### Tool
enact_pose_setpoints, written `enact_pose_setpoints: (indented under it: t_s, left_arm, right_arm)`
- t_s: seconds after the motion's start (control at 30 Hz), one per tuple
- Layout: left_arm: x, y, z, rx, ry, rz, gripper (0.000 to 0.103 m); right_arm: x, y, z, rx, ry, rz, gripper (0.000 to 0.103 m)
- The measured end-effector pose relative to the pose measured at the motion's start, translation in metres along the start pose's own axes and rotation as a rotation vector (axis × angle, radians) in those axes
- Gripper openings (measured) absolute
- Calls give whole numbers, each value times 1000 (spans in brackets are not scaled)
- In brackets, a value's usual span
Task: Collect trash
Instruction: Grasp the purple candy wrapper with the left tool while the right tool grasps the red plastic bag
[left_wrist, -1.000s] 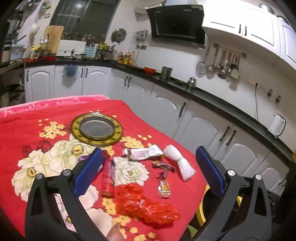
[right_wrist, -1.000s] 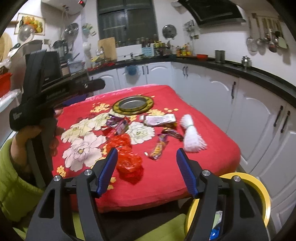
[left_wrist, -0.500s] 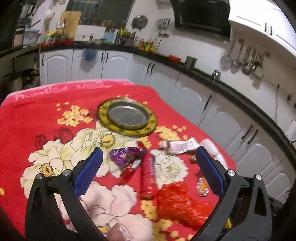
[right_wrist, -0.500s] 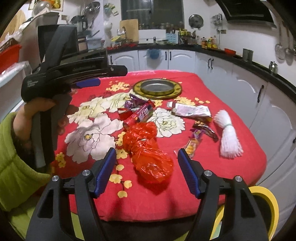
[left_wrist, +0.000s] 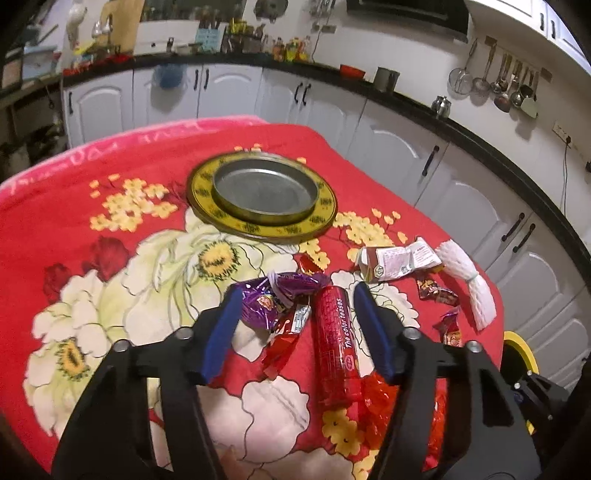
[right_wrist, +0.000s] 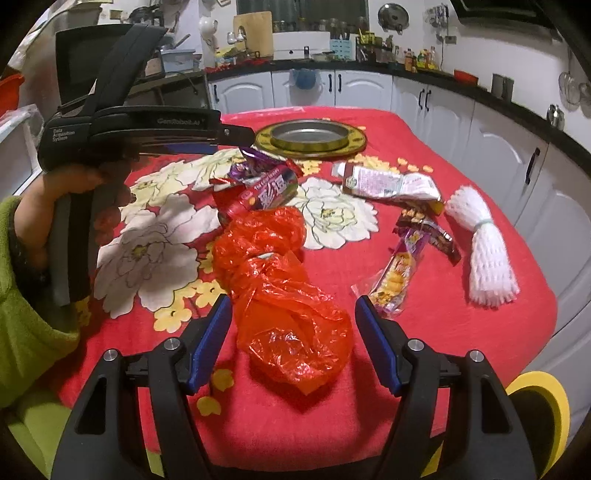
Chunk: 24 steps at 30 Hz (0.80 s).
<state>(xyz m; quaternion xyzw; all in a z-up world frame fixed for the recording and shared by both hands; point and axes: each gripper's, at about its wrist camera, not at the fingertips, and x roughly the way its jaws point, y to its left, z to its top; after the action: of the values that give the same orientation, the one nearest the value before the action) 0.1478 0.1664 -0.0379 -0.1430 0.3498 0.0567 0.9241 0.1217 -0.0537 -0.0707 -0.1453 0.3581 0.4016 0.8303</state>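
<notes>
Trash lies on a red flowered cloth (left_wrist: 140, 155). In the left wrist view my left gripper (left_wrist: 295, 326) hangs low over the cloth. Its jaws are closing around a purple wrapper (left_wrist: 273, 297) and a red tube-shaped packet (left_wrist: 336, 350); the blue pads stand beside them and do not press on them. The right wrist view shows my right gripper (right_wrist: 294, 334) open over a crumpled red plastic bag (right_wrist: 288, 310), which lies between its fingers. The left gripper (right_wrist: 236, 140) also shows there side-on, held by a hand in a green sleeve.
A yellow-rimmed metal plate (left_wrist: 325, 206) sits at the back of the cloth. To the right lie a white printed wrapper (left_wrist: 399, 260), small snack wrappers (left_wrist: 436, 291), a yellow snack packet (right_wrist: 399, 273) and a white net bundle (left_wrist: 467, 284). A yellow bin rim (right_wrist: 535, 402) stands below the table's right corner.
Both grippers have come down and forward toward the trash. The left jaws have narrowed from wide open around the purple wrapper and red packet. The right gripper now straddles the red bag.
</notes>
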Motion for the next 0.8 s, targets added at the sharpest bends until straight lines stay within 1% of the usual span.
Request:
enact_pose_setpoints:
  t_s: [0.07,0.13,0.2,0.37,0.4,0.5,0.57,0.63,0.7,0.8]
  left_arm:
    - [6,0,0,-2,10,-5,44]
    - [10,0,1,-3,14,-13,44]
    - [13,0,2,-3,16,-16,43]
    - [23,3,6,-25,25,-19,37]
    - [25,2,6,-26,26,-19,32]
    - [31,2,7,-31,35,-21,23]
    - [31,2,6,-34,32,-22,22]
    - [30,2,5,-34,27,-25,17]
    - [28,1,5,-24,18,-18,8]
    - [22,1,6,-24,-4,-19,6]
  right_arm:
    - [5,1,-3,-2,14,4,66]
    - [9,2,-6,-5,28,7,60]
    - [13,2,-9,2,42,15,50]
    - [14,3,-14,1,47,29,36]
    - [14,4,-15,-1,46,31,33]
    - [12,4,-16,-2,42,29,28]
    - [11,5,-16,-2,41,34,24]
    - [10,7,-17,-9,37,35,22]
    - [7,9,-18,-15,28,32,18]
    - [4,11,-18,-15,18,35,16]
